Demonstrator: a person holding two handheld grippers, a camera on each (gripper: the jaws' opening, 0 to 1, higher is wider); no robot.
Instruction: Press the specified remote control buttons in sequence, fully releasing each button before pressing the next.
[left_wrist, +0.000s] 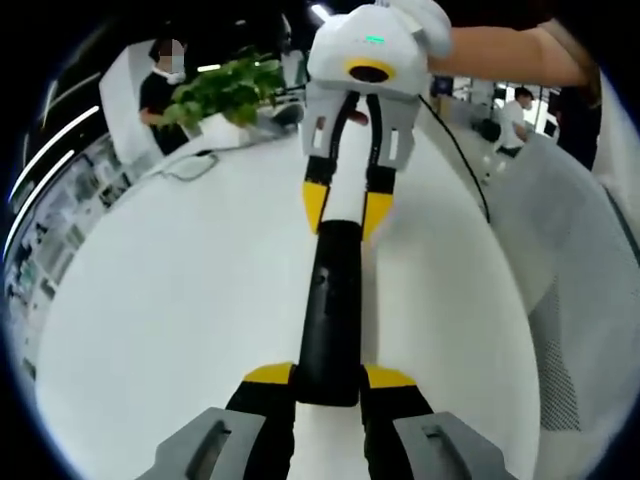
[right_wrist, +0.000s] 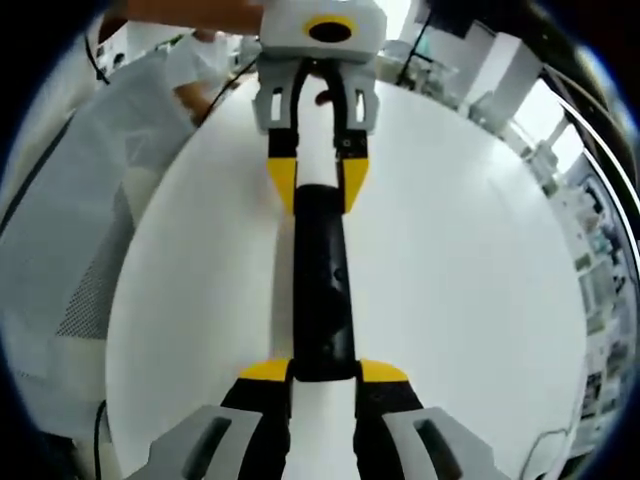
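On the white table (left_wrist: 180, 300) lies the remote (left_wrist: 330, 310), long, black, rigid, lengthwise between the two claws. Nearest in the left gripper view, the left gripper (left_wrist: 330, 385) has its yellow tips at either side of the remote's near end, closed on it or just about; contact looks real on both sides. Same in the right gripper view: right gripper (right_wrist: 325, 375) brackets the remote (right_wrist: 322, 290) at its own near end, tips against the sides. So each claw pinches one end, remote flat on the table between them.

Handling, as a judgement: light, stiff plastic shell, smooth and probably slippery on the sides, not fragile but it will skate on the tabletop if pushed off-centre. Best hold is across the narrow sides near one end, leaving the button face free. Buttons barely readable; small marks on the top face, can't tell which.

Beyond the remote, past the right gripper (left_wrist: 345, 215), a person's forearm (left_wrist: 500, 50) holds it. Farther off, a black cable (left_wrist: 465, 170) runs over the table, then a leafy plant (left_wrist: 230, 90) at the far edge. No containers that I can make out.
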